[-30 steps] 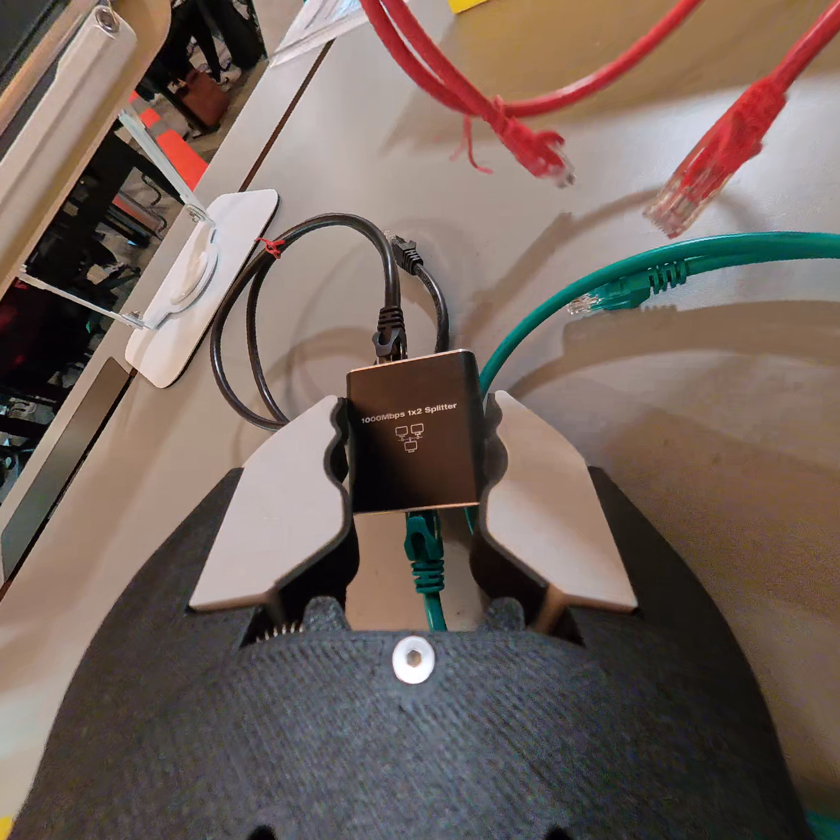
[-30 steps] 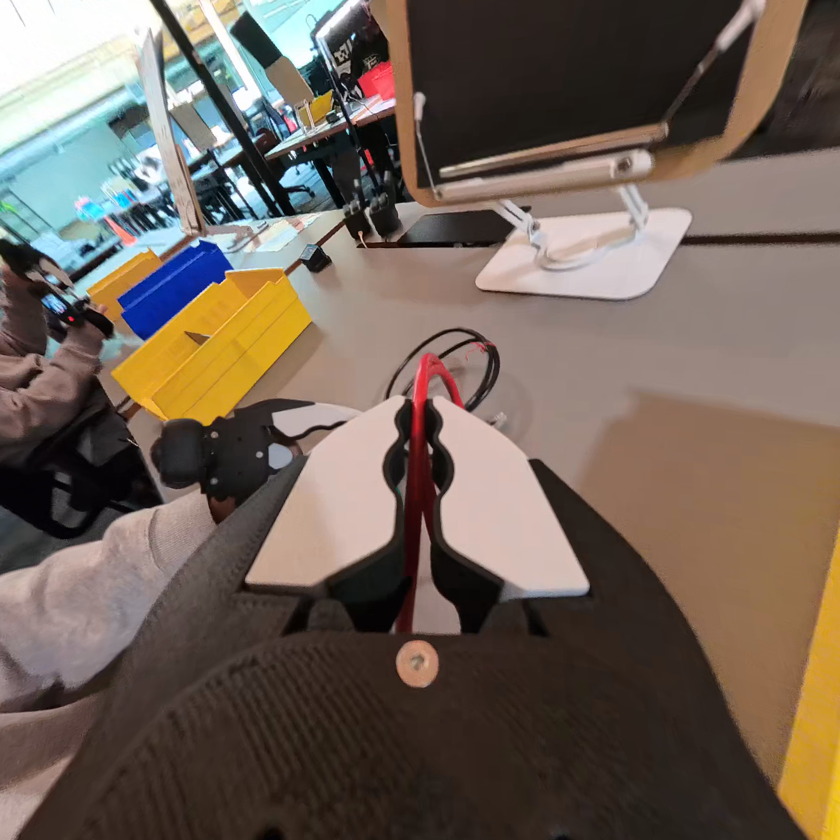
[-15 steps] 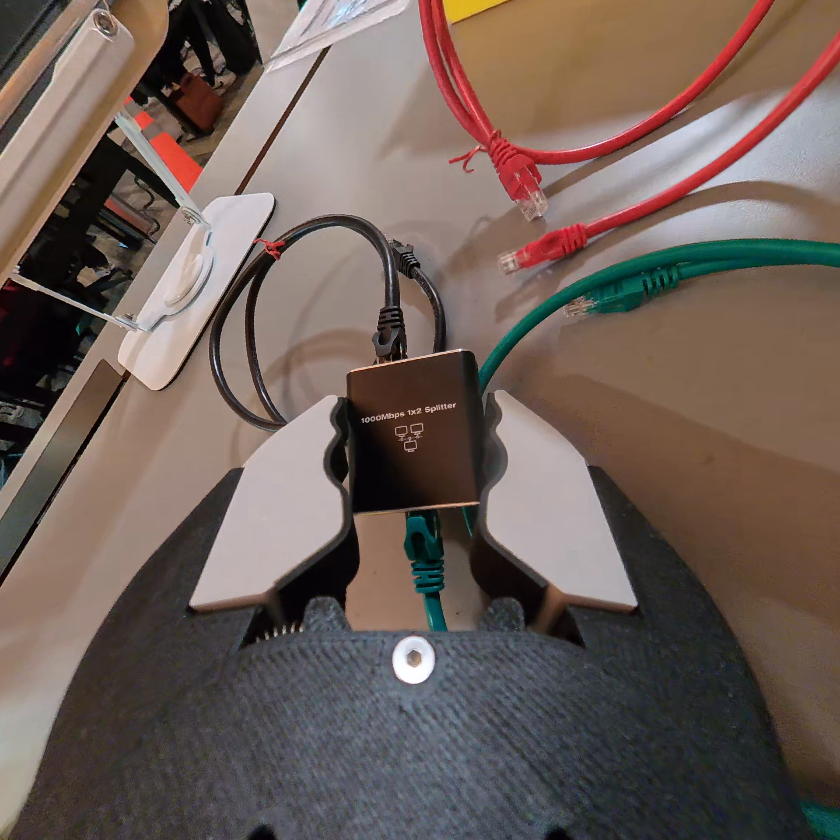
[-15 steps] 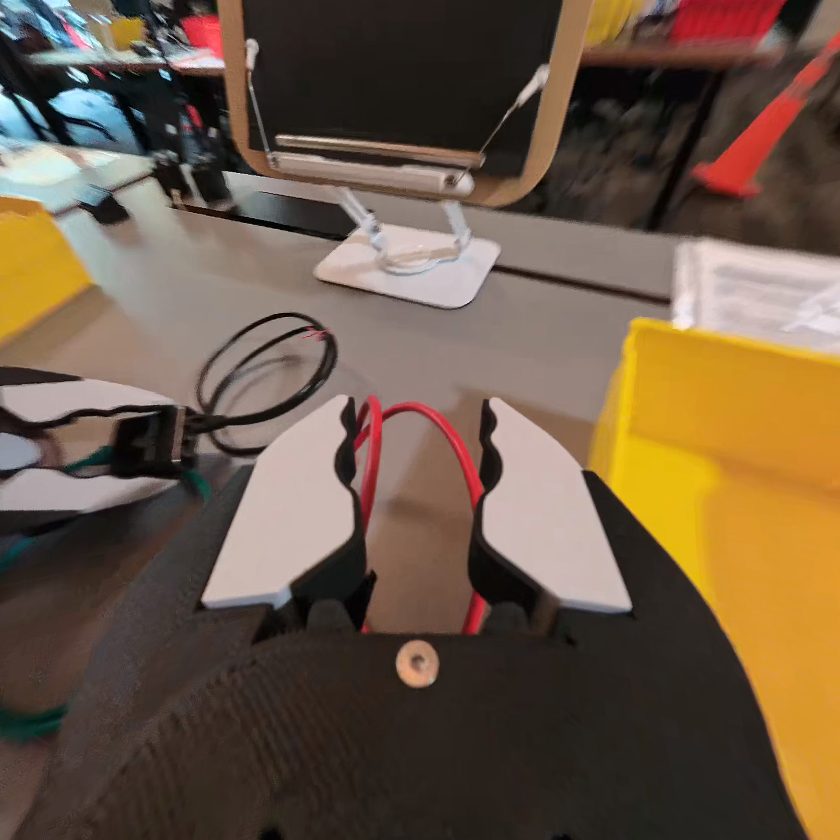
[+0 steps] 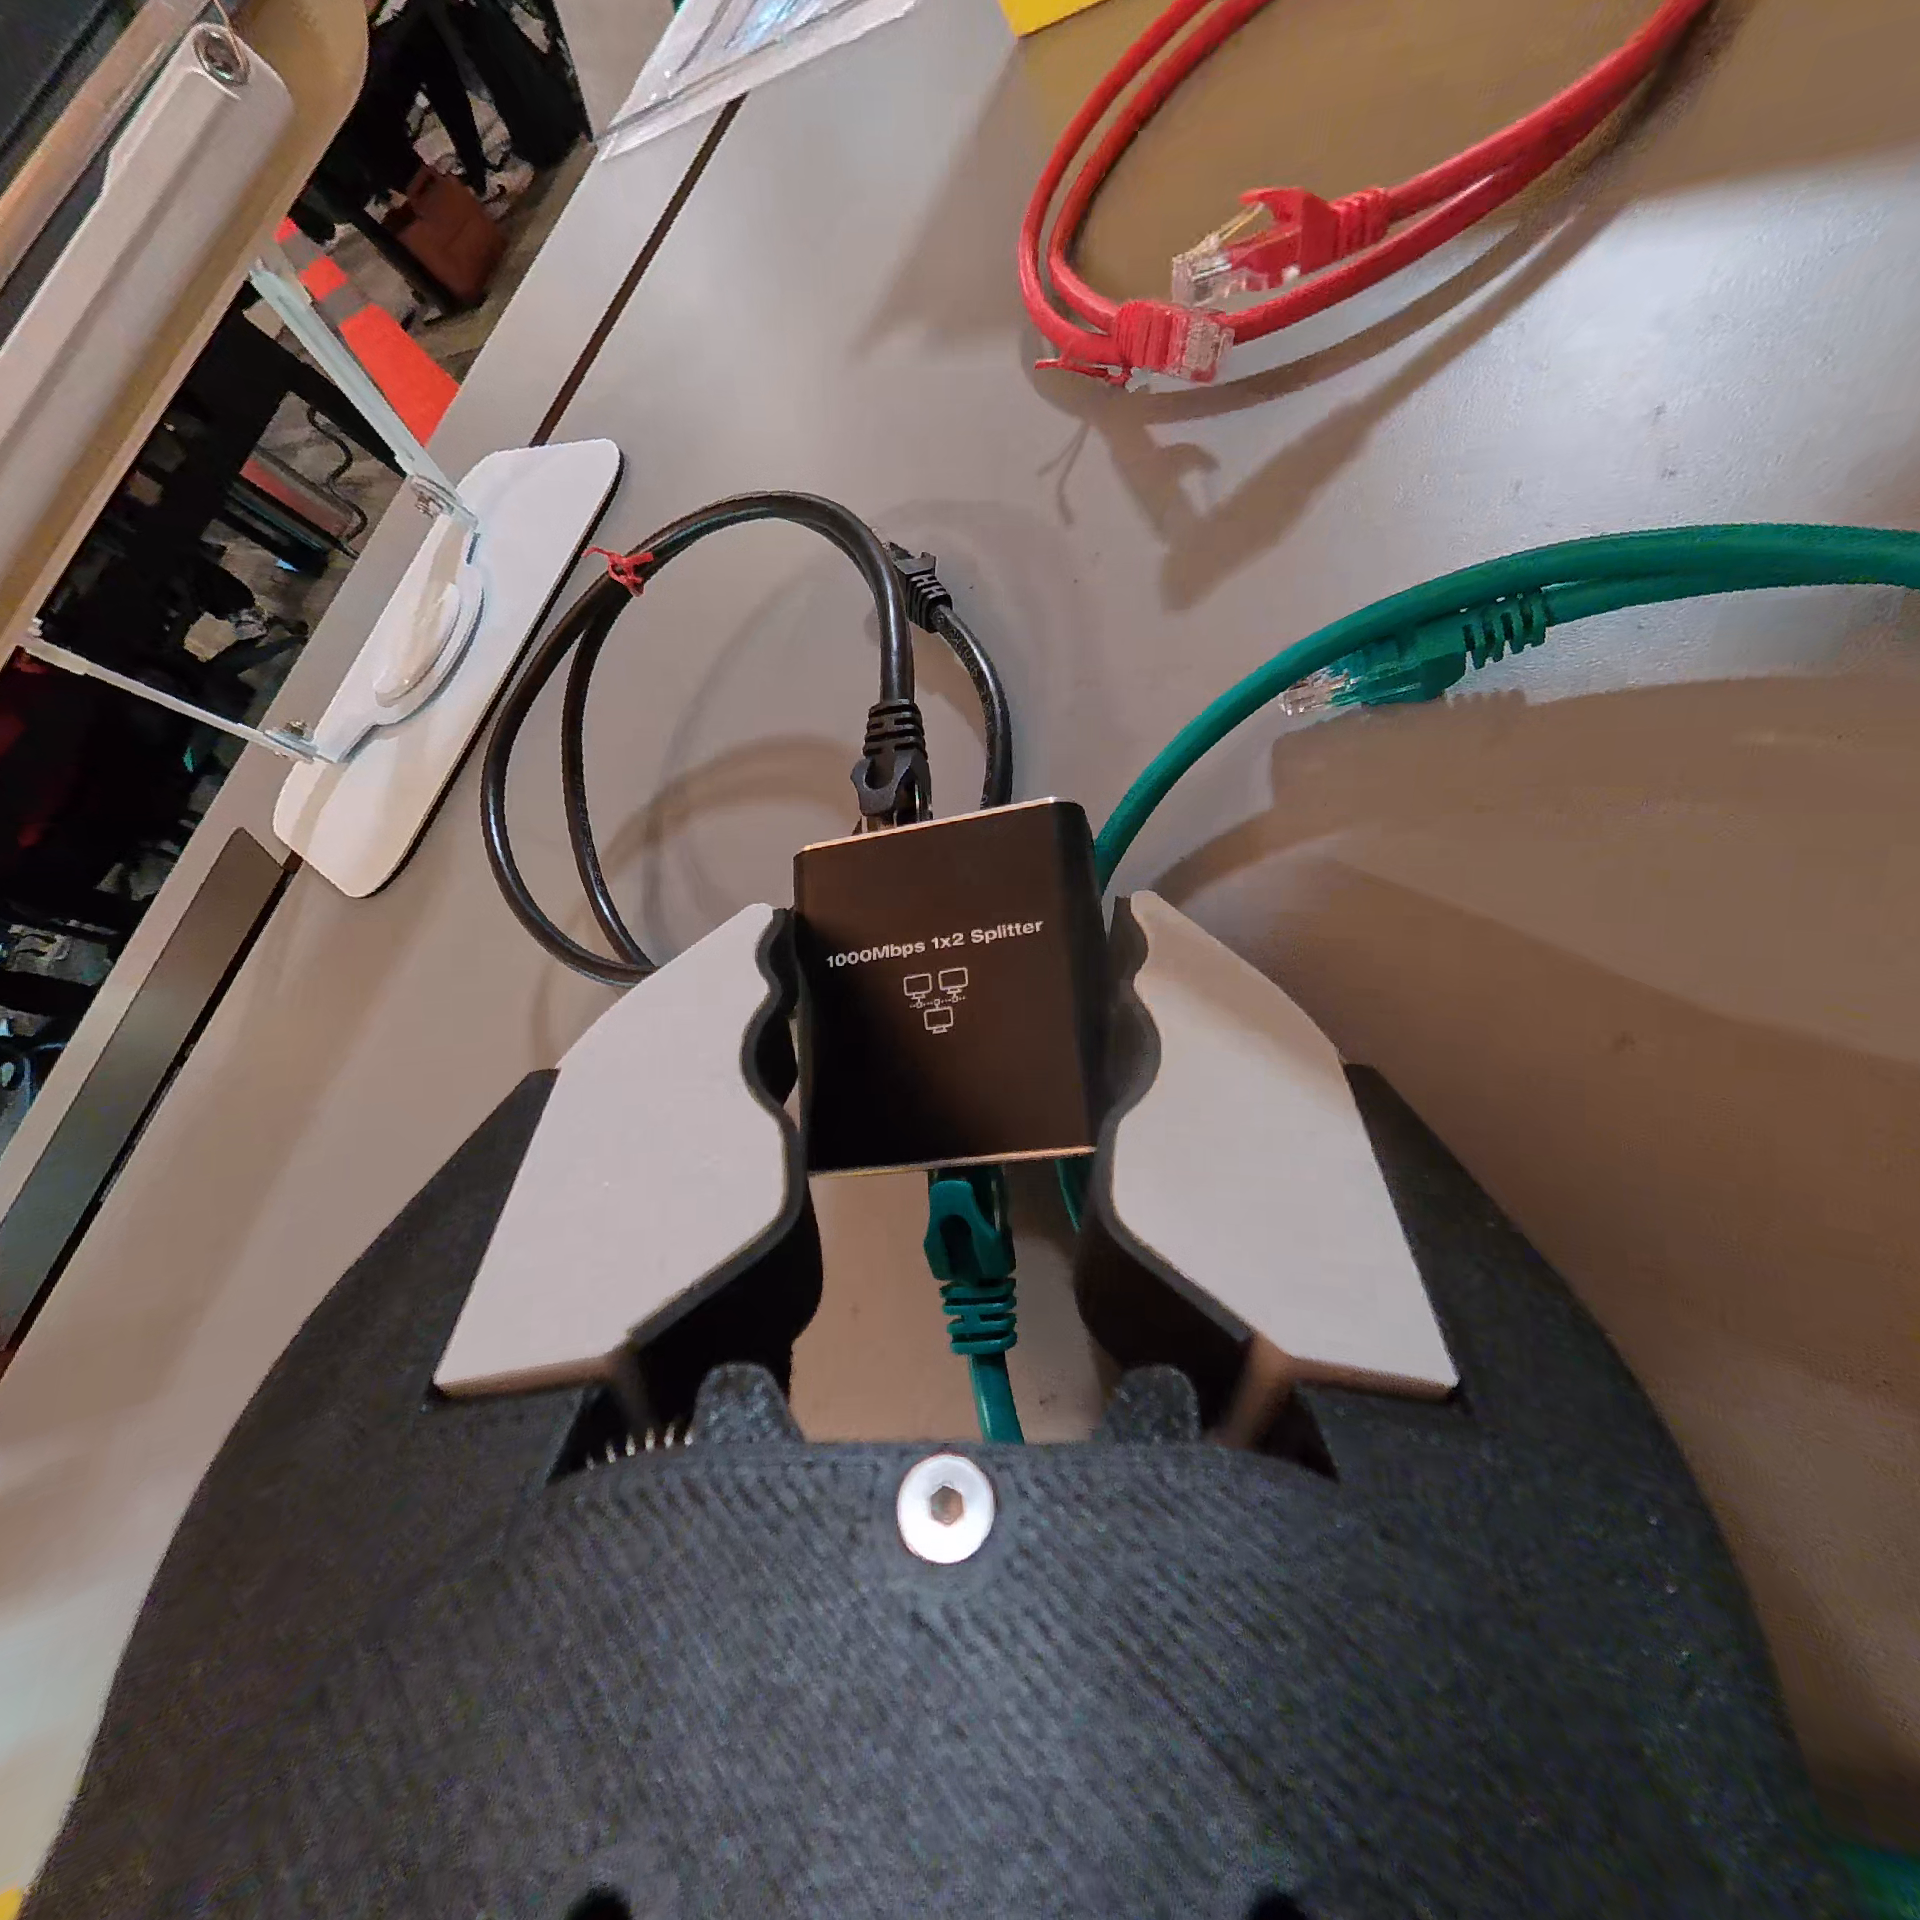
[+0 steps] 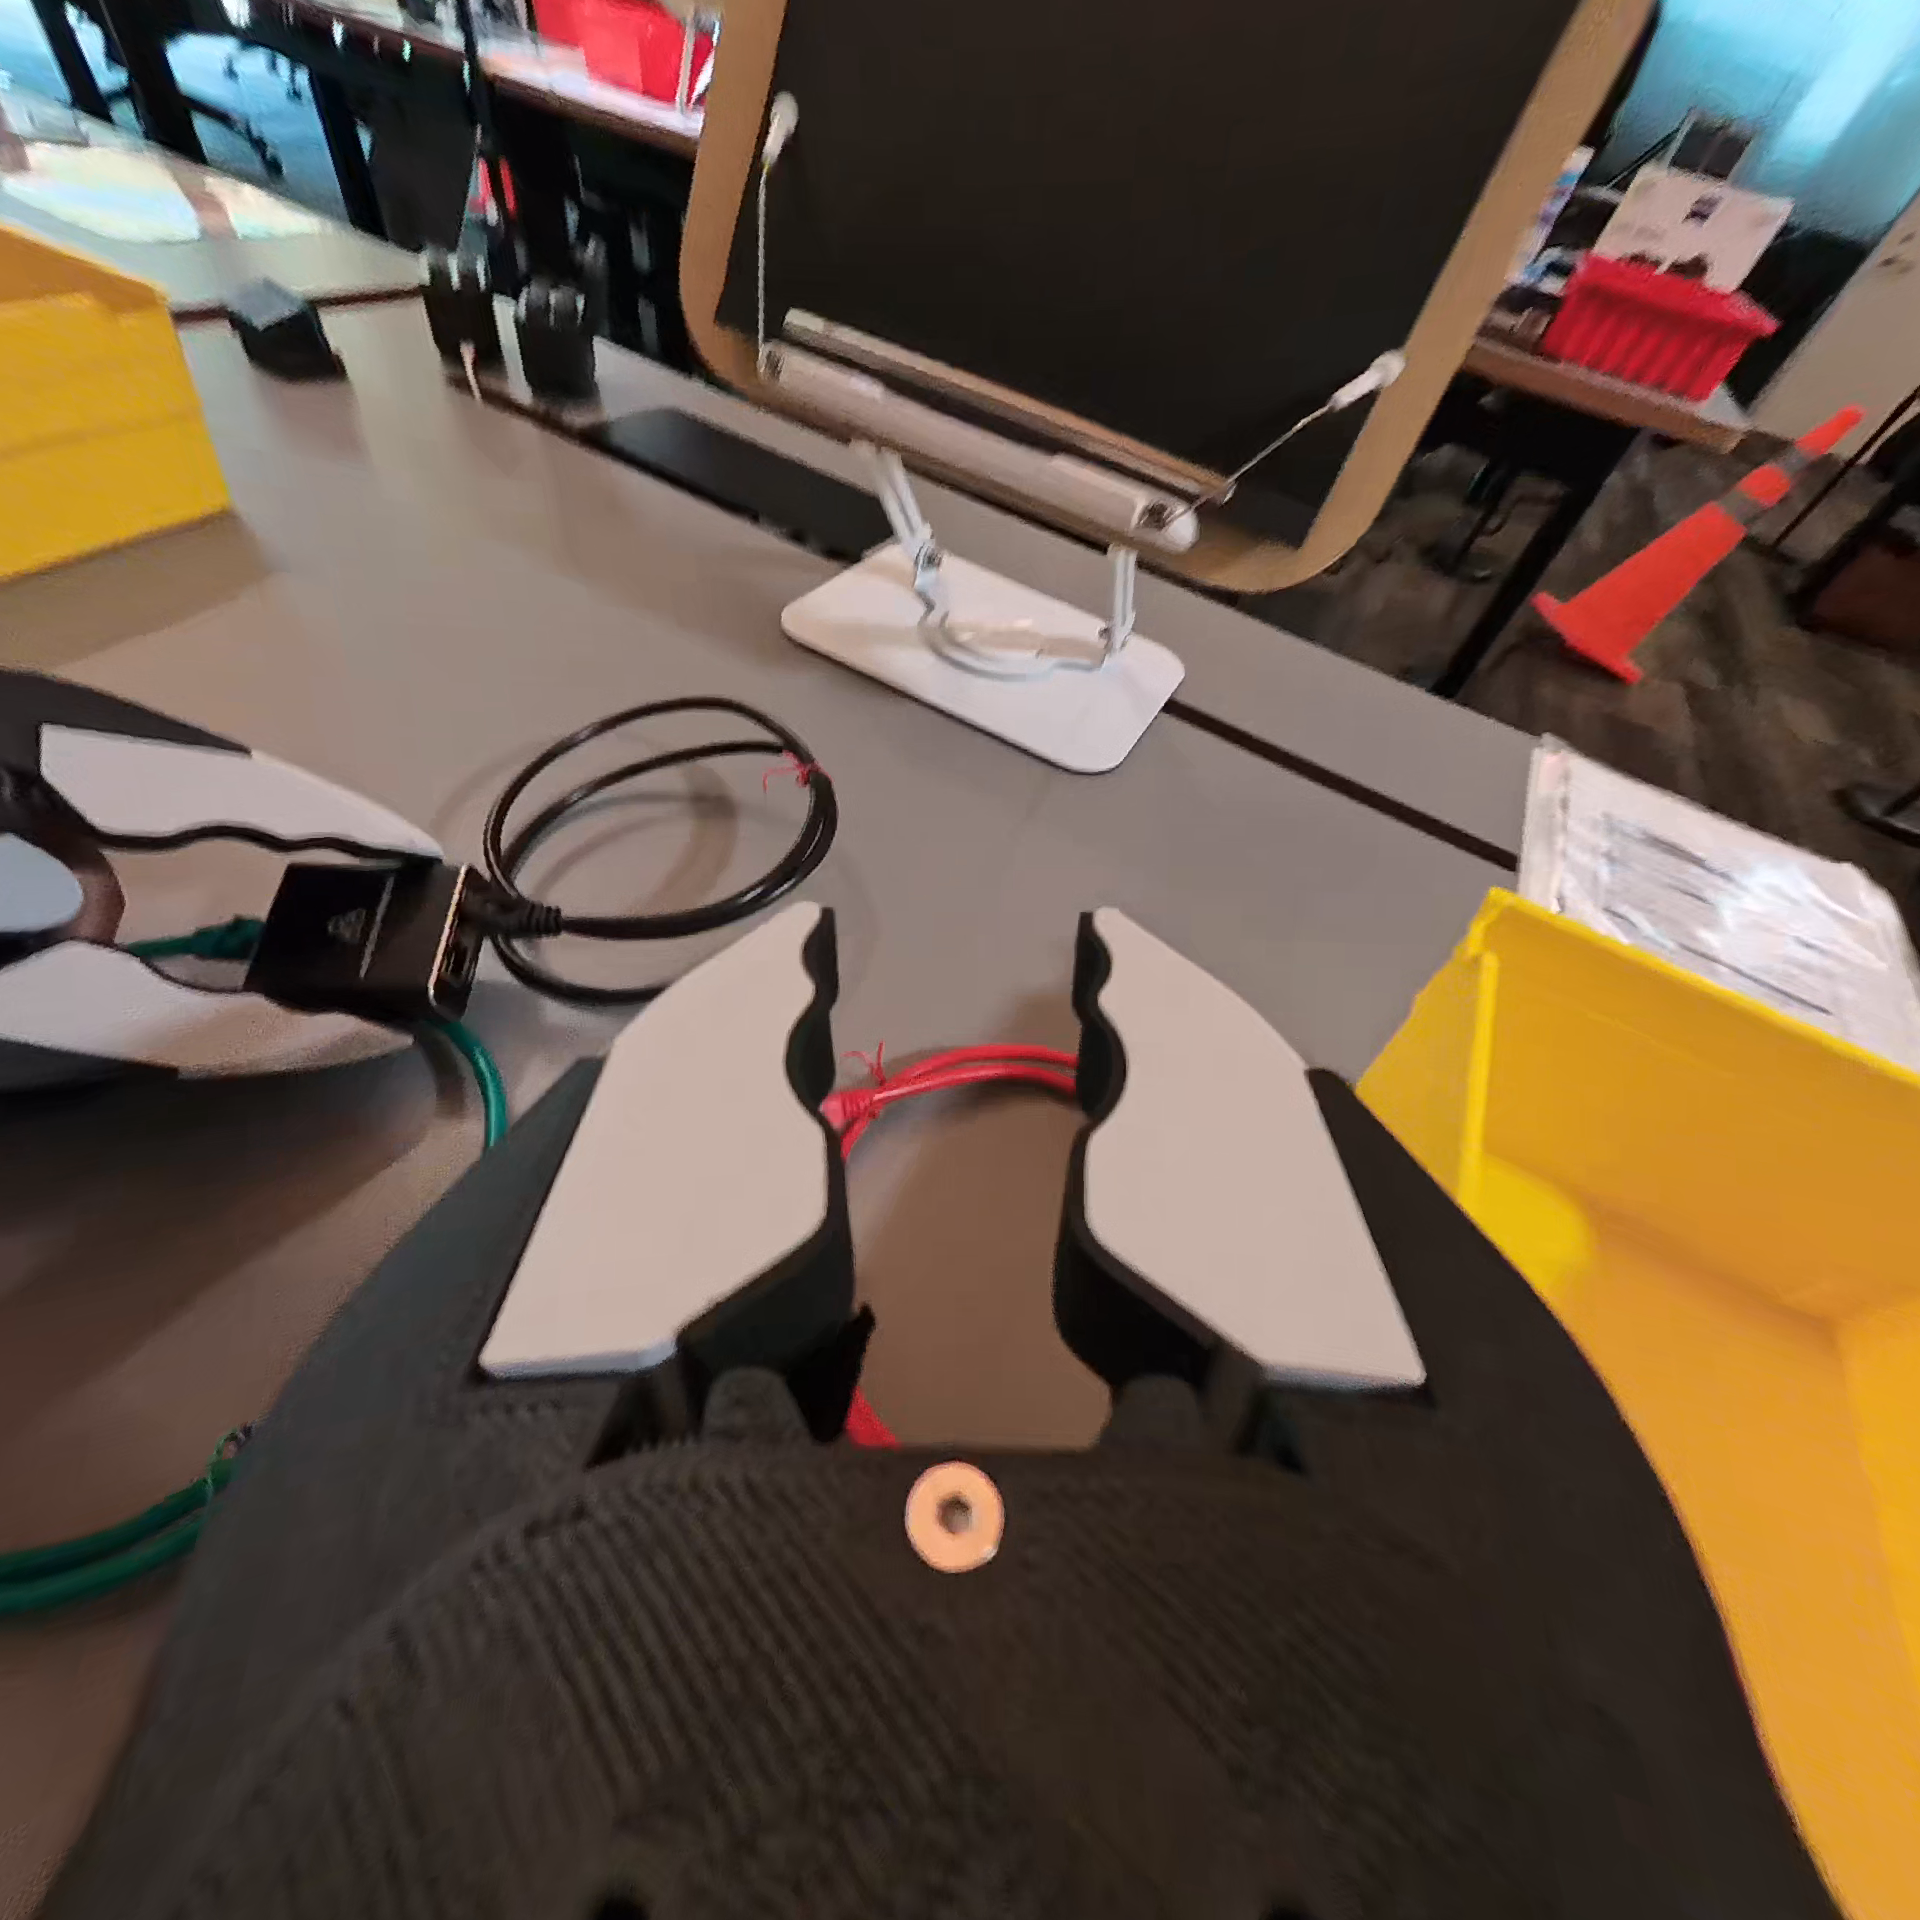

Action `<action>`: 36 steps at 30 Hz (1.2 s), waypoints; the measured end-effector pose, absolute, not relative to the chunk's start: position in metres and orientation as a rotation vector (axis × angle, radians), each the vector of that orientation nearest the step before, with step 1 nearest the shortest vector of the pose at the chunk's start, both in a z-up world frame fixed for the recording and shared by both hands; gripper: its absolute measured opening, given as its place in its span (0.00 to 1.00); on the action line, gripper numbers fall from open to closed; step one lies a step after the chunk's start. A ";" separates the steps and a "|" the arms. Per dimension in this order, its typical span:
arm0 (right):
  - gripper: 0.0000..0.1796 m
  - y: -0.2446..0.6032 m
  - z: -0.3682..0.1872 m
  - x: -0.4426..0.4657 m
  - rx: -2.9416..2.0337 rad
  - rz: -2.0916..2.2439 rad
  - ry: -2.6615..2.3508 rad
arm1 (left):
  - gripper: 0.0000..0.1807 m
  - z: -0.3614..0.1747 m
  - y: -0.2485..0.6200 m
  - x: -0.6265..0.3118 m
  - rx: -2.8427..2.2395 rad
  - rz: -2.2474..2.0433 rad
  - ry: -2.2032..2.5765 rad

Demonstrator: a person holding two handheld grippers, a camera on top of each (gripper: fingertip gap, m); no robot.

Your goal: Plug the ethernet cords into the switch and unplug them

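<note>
My left gripper (image 5: 945,914) is shut on the small black switch (image 5: 943,997) and holds it on the grey table (image 5: 1558,1039). A black cord (image 5: 540,790) is plugged into the switch's far side. A green cord (image 5: 971,1278) is plugged into its near side; its other plug (image 5: 1371,675) lies loose to the right. The red cord (image 5: 1132,260) lies loose on the table at the back right with both plugs free. My right gripper (image 6: 951,925) is open and empty above the red cord (image 6: 966,1065). The switch (image 6: 364,940) also shows at the left of the right wrist view.
A dark screen on a white stand (image 6: 987,675) is at the back of the table. A yellow bin (image 6: 1662,1195) sits close on the right, with a bagged sheet (image 6: 1714,914) behind it. Another yellow bin (image 6: 94,426) is far left. An orange cone (image 6: 1683,561) stands on the floor.
My right gripper opened and let go of the red cord, which dropped onto the table, then swung right. My left gripper kept hold of the switch.
</note>
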State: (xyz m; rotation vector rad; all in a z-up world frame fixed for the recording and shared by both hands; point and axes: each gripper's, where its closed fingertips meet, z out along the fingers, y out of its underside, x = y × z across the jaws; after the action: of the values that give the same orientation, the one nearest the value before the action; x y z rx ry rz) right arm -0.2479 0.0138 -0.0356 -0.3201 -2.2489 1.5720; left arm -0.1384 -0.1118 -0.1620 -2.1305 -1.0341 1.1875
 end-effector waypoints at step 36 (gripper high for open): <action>0.06 -0.025 -0.146 -0.160 1.019 0.699 -1.856 | 0.32 -0.151 -0.063 -0.123 -2.106 1.059 -0.707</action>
State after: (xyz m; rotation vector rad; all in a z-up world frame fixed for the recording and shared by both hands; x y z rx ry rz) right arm -0.1602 -0.0246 -0.1462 1.0195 -1.8564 0.6991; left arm -0.1228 -0.0634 -0.1513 -2.1063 -0.7071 1.0589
